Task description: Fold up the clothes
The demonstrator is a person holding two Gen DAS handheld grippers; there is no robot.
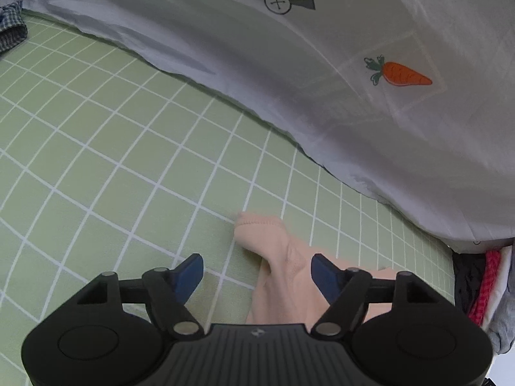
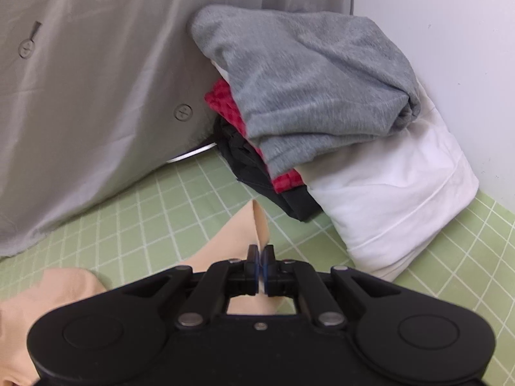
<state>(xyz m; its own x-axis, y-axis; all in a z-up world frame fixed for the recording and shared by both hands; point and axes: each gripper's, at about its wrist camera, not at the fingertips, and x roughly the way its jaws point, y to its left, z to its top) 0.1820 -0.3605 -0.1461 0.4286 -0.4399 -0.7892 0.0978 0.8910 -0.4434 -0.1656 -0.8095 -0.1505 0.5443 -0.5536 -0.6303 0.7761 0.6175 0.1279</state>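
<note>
A peach-coloured garment (image 1: 276,247) lies crumpled on the green gridded sheet (image 1: 128,160), with its hemmed end pointing away from me. My left gripper (image 1: 257,262) is open just over it. The blue pads (image 1: 190,273) stand wide apart and do not press the cloth, which runs under the right-hand finger. In the right wrist view my right gripper (image 2: 260,251) is shut on a raised fold of the same peach garment (image 2: 248,225). The rest of it trails down to the lower left.
A pale grey cover with a carrot print (image 1: 322,64) rises along the far side. A pile of clothes sits to the right: grey (image 2: 309,90), red checked (image 2: 225,103), black (image 2: 251,160) and white (image 2: 386,193). A blue checked cloth (image 1: 9,29) lies far left. A white wall (image 2: 450,32) stands behind the pile.
</note>
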